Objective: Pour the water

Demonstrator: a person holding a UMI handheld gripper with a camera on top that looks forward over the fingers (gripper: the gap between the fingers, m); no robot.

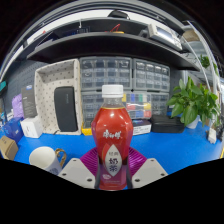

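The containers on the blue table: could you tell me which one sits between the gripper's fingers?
The red bottle with the white cap, held between the fingers; the white cup sits off to its left.

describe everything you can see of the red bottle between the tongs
The red bottle is a clear plastic drink bottle that looks full of red liquid, with a white screw cap still on and a printed label with white characters around its middle. It stands upright on the blue table, between the two fingers of the tongs. Their purple pads sit close against its lower sides, though firm pressing on both sides cannot be confirmed. Nothing else touches it.
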